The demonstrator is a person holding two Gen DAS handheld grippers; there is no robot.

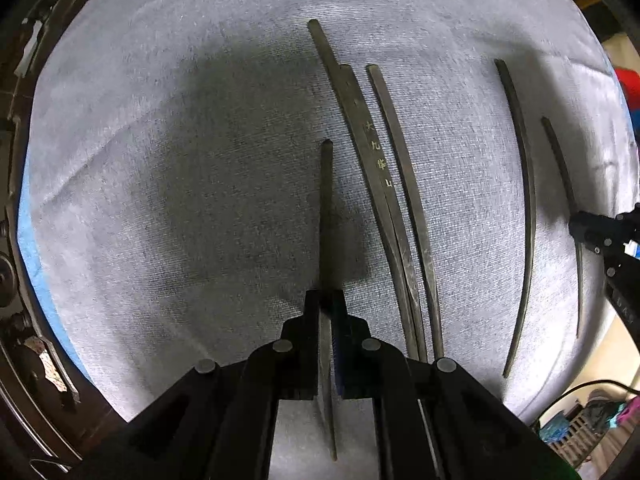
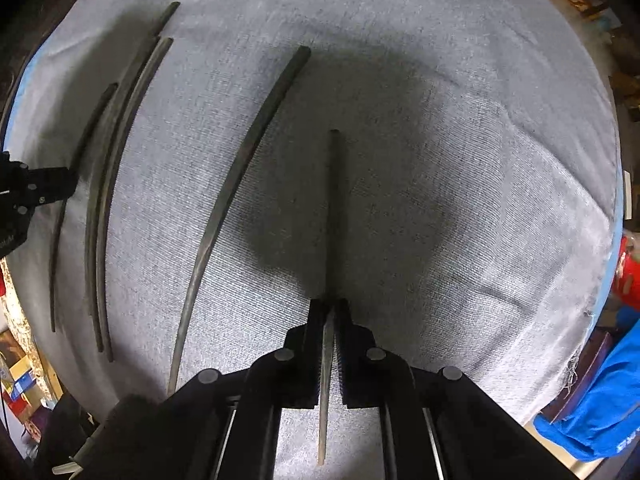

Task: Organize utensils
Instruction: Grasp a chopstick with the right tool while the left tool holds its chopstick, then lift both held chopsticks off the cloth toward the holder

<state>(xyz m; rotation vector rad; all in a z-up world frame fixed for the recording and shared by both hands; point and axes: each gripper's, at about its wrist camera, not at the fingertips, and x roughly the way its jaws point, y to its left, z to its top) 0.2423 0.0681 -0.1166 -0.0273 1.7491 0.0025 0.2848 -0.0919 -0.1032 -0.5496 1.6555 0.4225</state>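
Observation:
Several dark chopsticks lie on a grey cloth (image 1: 160, 160). My left gripper (image 1: 326, 304) is shut on one chopstick (image 1: 326, 208), held lengthwise between its fingers just above the cloth. Three chopsticks (image 1: 380, 184) lie close together right of it, and one lone chopstick (image 1: 526, 208) lies farther right. My right gripper (image 2: 331, 308) is shut on another chopstick (image 2: 333, 208), also lengthwise; it shows in the left wrist view (image 1: 588, 232) at the right edge. The lone chopstick (image 2: 236, 184) lies to its left, the group of three (image 2: 108, 184) beyond. The left gripper (image 2: 52, 188) appears at the far left.
The grey cloth (image 2: 460, 200) covers a round table with a blue layer (image 1: 28, 248) beneath at its edge. Blue fabric (image 2: 600, 408) and a red object (image 2: 628, 280) lie beyond the right edge. Clutter and boxes (image 2: 20, 376) sit on the floor.

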